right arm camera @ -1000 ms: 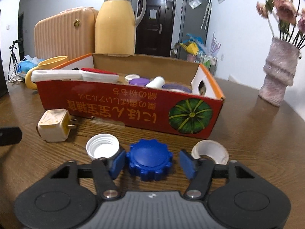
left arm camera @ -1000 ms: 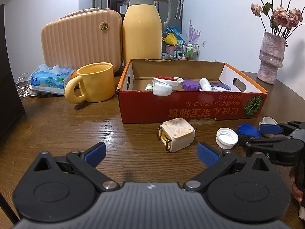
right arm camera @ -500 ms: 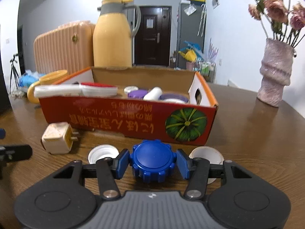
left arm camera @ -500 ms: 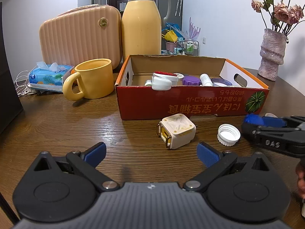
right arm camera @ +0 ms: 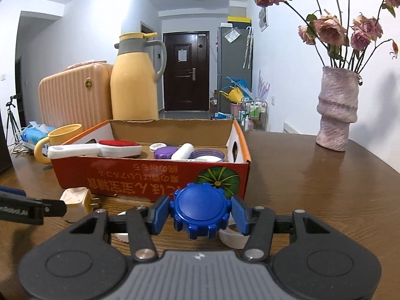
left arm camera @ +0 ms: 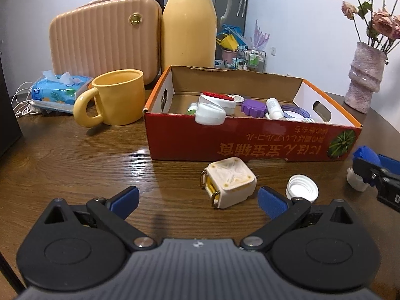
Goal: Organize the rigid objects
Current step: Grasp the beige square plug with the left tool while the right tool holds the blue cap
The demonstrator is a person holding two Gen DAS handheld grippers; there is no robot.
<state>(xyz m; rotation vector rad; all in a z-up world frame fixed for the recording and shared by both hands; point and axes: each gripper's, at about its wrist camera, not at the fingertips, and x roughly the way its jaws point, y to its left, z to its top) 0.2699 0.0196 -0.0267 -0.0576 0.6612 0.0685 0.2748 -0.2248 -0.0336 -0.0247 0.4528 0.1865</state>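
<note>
Above table (right arm camera: pixel 325 175), right tongs (right arm camera: pixel 201 212) clamp blue cap (right arm camera: pixel 201 210).

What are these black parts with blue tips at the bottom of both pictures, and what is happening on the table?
They are two hand-held grippers; a person carries one in each hand, and a camera on each looks forward along its fingers. There is no robot arm.

In the right wrist view, the right gripper is shut on a blue ridged plastic cap, held in front of the red cardboard box that already contains lids and small bottles.

In the left wrist view, the left gripper is open and holds nothing. On the brown wooden table before it lie a cream square plug adapter and a white screw cap. A yellow mug stands left of the box.
</note>
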